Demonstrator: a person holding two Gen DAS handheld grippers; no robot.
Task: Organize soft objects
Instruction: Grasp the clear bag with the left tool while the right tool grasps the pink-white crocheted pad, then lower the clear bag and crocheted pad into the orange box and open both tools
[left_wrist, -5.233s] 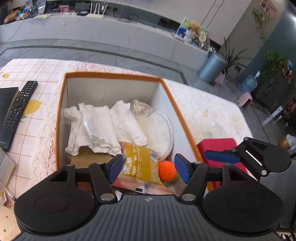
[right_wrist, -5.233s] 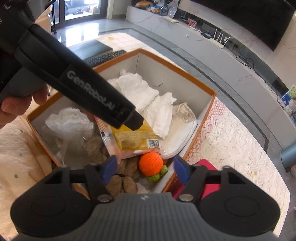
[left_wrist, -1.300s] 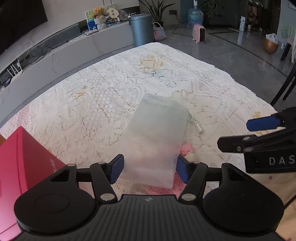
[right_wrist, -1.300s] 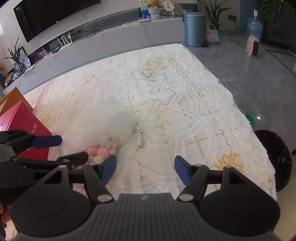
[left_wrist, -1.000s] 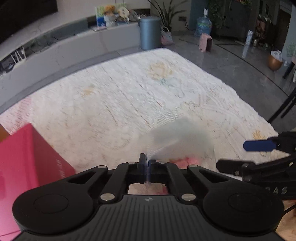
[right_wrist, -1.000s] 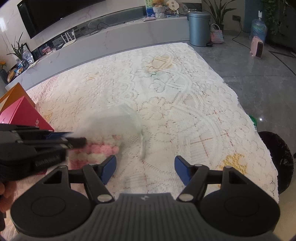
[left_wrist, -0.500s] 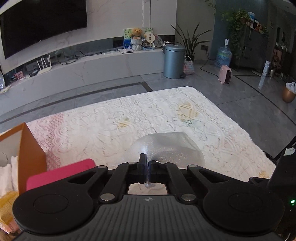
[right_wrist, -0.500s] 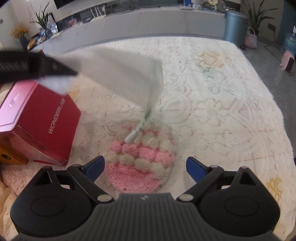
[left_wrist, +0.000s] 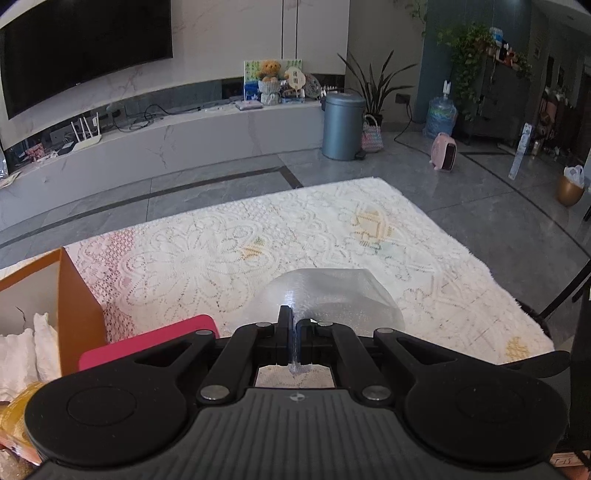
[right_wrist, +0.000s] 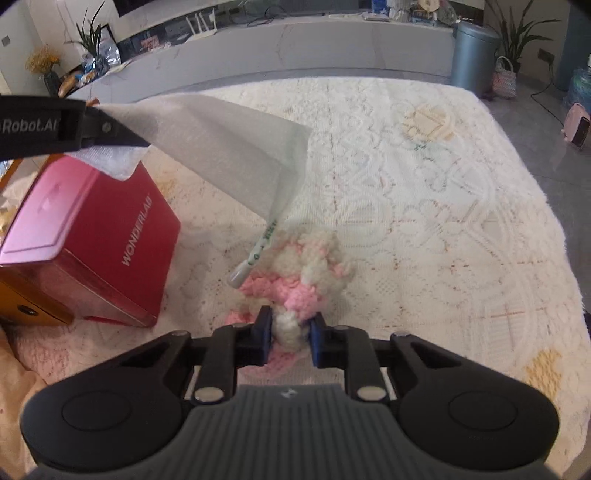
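Meanwhile, the pink-and-cream crocheted woolly piece (right_wrist: 295, 284) on the lace-covered bench (right_wrist: 424, 192) was being pinched by the closing right tongs (right_wrist: 290, 334); the translucent white mesh pouch (right_wrist: 236, 147) was held above by the shut left tongs (left_wrist: 294, 332).

You've left the box behind: your left gripper (left_wrist: 294, 334), open a moment ago, is now clamped on the mesh bag (right_wrist: 229, 147) and has lifted it clear. That uncovers the pink-and-white knitted piece (right_wrist: 299, 280), and your right gripper (right_wrist: 290, 338) jaws are closing with it bunched between them.
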